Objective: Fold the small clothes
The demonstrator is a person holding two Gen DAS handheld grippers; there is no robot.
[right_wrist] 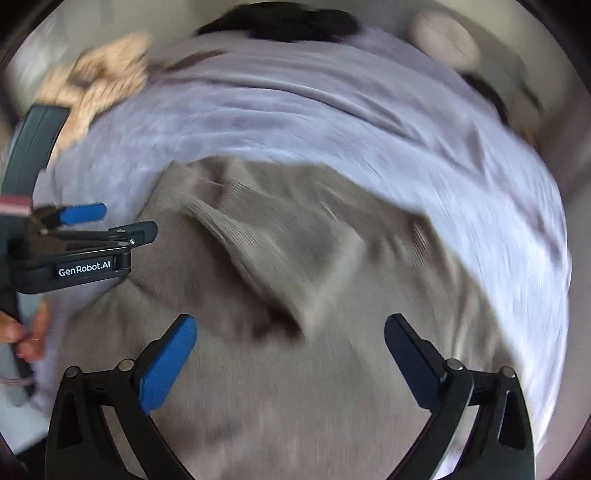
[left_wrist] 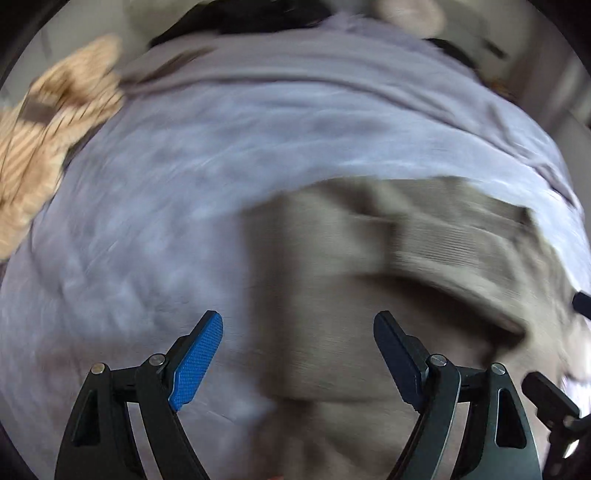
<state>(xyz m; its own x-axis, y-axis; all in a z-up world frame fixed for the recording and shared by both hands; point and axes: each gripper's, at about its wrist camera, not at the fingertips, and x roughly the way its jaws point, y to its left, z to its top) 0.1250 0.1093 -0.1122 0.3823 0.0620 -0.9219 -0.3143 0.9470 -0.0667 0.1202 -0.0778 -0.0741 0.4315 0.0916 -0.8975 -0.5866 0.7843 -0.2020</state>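
Note:
A grey-brown ribbed knit garment (left_wrist: 369, 266) lies partly folded on a lavender cloth surface (left_wrist: 166, 177). It also shows in the right wrist view (right_wrist: 314, 277), with one ribbed part doubled over its middle. My left gripper (left_wrist: 298, 328) is open and empty, its jaws spread wide just above the garment's left edge. It appears at the left of the right wrist view (right_wrist: 125, 221), open. My right gripper (right_wrist: 290, 332) is open and empty above the garment's near part. Both views are motion-blurred.
A tan striped garment (left_wrist: 48, 129) lies bunched at the far left of the lavender cloth (right_wrist: 406, 147), also seen in the right wrist view (right_wrist: 99, 81). Dark clothing (right_wrist: 280, 22) sits at the far edge. A pale round object (right_wrist: 443, 40) lies at far right.

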